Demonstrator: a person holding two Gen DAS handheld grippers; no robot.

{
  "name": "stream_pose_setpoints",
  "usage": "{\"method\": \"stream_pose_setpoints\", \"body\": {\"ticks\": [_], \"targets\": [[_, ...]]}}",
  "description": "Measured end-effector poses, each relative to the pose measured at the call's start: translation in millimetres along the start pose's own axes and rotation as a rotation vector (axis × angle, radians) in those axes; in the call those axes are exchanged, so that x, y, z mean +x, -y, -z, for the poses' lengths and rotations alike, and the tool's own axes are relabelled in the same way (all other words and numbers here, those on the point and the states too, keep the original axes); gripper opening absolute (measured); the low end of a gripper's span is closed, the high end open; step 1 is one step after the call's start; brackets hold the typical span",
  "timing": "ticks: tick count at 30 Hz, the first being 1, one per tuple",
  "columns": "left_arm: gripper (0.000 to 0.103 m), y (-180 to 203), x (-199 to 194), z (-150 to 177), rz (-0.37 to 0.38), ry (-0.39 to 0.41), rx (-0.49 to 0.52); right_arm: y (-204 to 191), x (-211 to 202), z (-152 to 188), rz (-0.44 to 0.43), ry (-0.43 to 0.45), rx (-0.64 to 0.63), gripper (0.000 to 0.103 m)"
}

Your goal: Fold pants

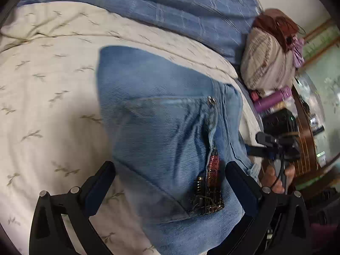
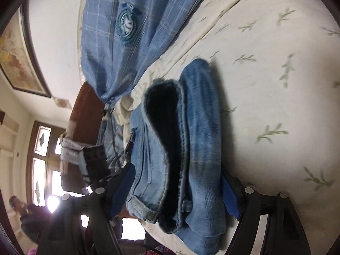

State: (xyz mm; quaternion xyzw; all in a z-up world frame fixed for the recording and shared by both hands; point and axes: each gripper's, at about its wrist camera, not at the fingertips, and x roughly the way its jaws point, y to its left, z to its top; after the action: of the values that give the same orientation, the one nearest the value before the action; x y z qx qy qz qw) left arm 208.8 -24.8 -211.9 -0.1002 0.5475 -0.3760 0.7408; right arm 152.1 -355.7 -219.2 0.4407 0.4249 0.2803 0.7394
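Folded light-blue jeans (image 1: 170, 127) in a compact bundle on a bed, on a cream sheet (image 1: 53, 85) printed with small green sprigs. Back pocket up in the left wrist view, with a metal rivet (image 1: 211, 100) at its corner and a dark red beaded patch (image 1: 210, 189) along the seam near the lower edge. Left tool (image 1: 170, 176) spread wide, one dark finger over the sheet to the left of the bundle, the other over the bundle's right edge, denim lying between them; contact with the cloth not clear from this angle. Right hand (image 1: 276, 178) visible past the bundle's right side, wrapped around the handle of the other device.

From the right wrist view, jeans (image 2: 191, 138) seen edge-on, layers stacked, waistband opening (image 2: 167, 140) gaping dark between the folds, a belt loop (image 2: 142, 208) near the bottom. Right tool (image 2: 176, 191) also wide, blue-padded fingers (image 2: 230, 199) flanking the stack on either side, close against the denim; actual grip impossible to confirm.

Beyond the jeans, a blue plaid blanket (image 2: 119, 42) with a round embroidered crest (image 2: 126, 26), bunched along the far side of the bed. A striped beige pillow (image 1: 265, 63) and a purple bottle (image 1: 273, 98) near the bed's right end.
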Motion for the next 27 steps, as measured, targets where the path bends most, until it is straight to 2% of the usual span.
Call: {"method": "stream_pose_setpoints", "body": {"ticks": [7,9,13,16,20,27], "targets": [[0.101,2,4,-3,0.02,-0.009,0.021,-2,7,-1,-0.035,-0.025,-0.017,0.078],[0.097,4,3,-2,0.007,-0.01,0.028,-8,10,2,-0.022,-0.019,-0.038,0.072],[0.089,12,0,-4,-0.026,-0.007,0.051,-23,16,8,0.109,-0.019,-0.104,0.045],[0.084,20,-2,-6,-0.054,-0.006,0.076,-34,16,10,0.2,-0.016,-0.147,0.035],[0.078,28,-7,-8,-0.087,0.002,0.093,-53,17,12,0.285,-0.013,-0.216,0.031],[0.072,35,-28,-15,-0.095,0.038,0.092,-87,15,11,0.343,0.005,-0.287,0.028]]}}
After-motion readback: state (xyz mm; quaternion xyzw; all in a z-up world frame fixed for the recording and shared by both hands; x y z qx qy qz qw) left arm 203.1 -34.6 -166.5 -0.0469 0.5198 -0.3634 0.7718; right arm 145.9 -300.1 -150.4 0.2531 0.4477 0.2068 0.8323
